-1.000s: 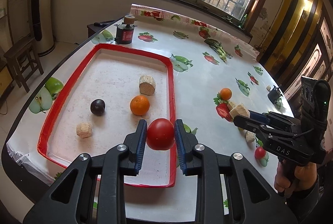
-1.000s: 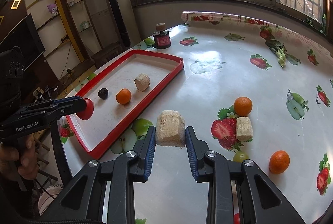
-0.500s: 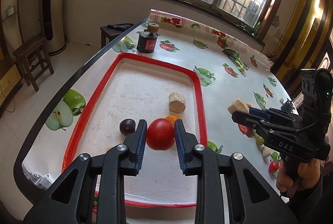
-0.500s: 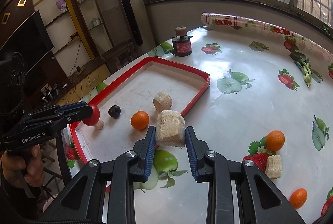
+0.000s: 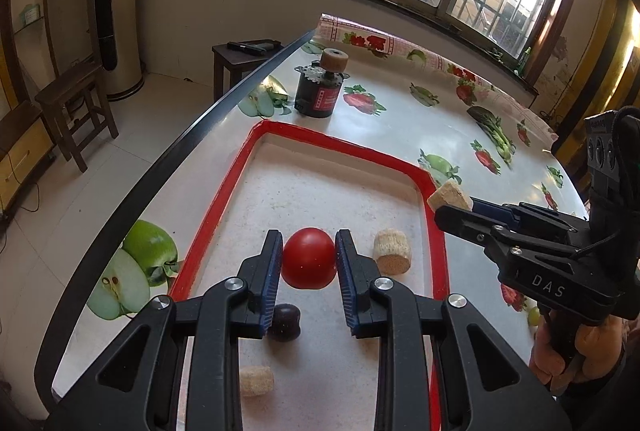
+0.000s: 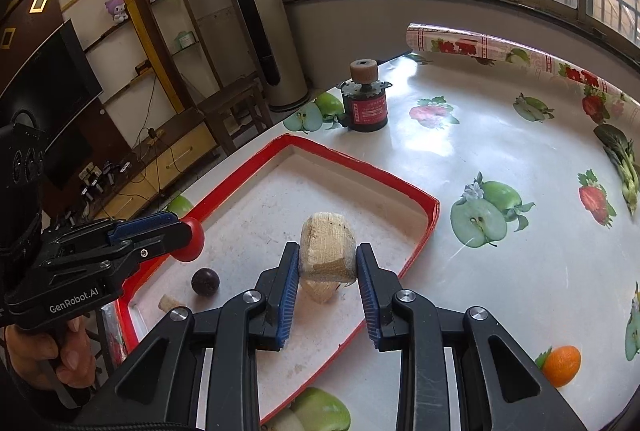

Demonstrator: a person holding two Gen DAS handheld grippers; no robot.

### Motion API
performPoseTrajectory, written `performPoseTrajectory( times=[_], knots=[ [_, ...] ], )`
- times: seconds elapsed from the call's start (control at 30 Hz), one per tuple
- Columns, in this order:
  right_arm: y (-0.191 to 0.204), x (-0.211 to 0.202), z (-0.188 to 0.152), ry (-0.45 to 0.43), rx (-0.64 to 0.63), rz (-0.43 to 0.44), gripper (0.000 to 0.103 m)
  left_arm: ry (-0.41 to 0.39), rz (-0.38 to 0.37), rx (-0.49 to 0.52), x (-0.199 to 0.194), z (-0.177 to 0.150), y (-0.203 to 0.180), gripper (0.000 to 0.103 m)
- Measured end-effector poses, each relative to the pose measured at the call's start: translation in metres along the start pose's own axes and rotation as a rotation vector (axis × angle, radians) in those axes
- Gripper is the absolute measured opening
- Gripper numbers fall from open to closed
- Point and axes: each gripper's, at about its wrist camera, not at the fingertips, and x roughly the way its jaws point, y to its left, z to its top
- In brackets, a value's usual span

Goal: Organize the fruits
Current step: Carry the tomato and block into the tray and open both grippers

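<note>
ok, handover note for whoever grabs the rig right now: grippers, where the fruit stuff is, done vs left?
Left gripper: shut on the red tomato, held over the red tray.
Right gripper: shut on a tan block, also over the tray.
In the tray: dark plum, two tan blocks.
Left: set down both held items; an orange sits on the table outside the tray.
</note>
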Motion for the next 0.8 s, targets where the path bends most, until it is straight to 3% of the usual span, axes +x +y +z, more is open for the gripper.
performPoseTrajectory(
  times=[0.4, 0.67, 0.73, 0.8],
  knots=[
    [-0.012, 0.067, 0.013, 0.098, 0.008, -0.023, 0.029, 0.093, 0.043, -0.006, 0.05, 0.006, 0.006, 0.024],
    [-0.017, 0.081, 0.009, 0.121, 0.024, -0.028, 0.031, 0.105, 0.047, -0.017, 0.055, 0.005, 0.008, 0.025],
    [-0.017, 0.079, 0.009, 0.117, 0.031, -0.035, 0.033, 0.113, 0.065, -0.021, 0.056, 0.006, 0.008, 0.039],
    [-0.017, 0.076, 0.008, 0.112, 0.035, -0.036, 0.037, 0.11, 0.094, -0.021, 0.056, 0.005, 0.008, 0.045]
  ],
)
